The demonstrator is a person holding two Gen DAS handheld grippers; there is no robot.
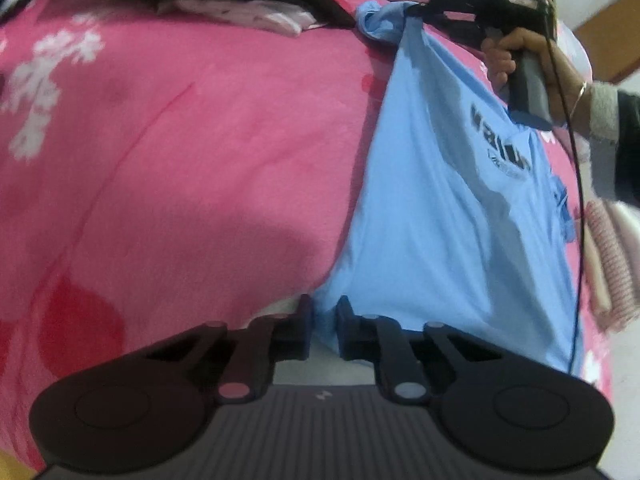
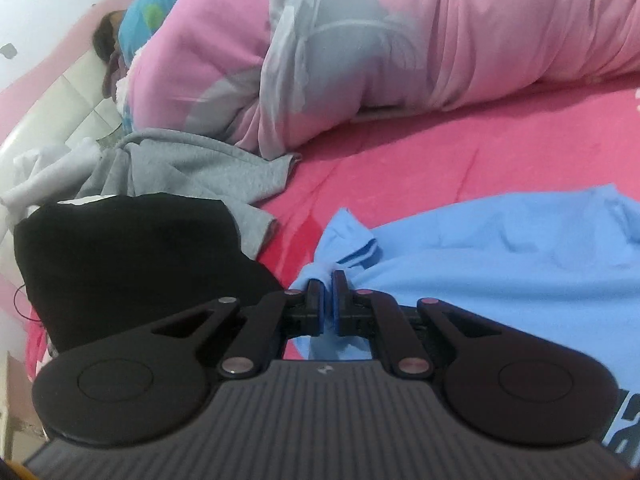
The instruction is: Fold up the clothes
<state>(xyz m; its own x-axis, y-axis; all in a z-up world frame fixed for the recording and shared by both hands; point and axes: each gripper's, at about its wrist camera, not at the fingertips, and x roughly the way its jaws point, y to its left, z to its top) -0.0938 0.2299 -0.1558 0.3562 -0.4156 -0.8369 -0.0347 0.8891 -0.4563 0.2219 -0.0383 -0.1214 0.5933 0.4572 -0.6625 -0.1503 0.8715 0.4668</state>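
Left wrist view: blue T-shirt [image 1: 432, 216] stretched between two tongs over the pink bedspread [image 1: 180, 160].

The left gripper [image 1: 323, 320] is clenched on one edge of the shirt; ahead of it and to its right, the right gripper [image 2: 327, 292] pinches a bunched corner. Held at two points, the cloth hangs taut, probably so it can be spread or folded squarely. A black garment [image 2: 132, 256] and a grey one [image 2: 200, 172] lie left of the right tongs.
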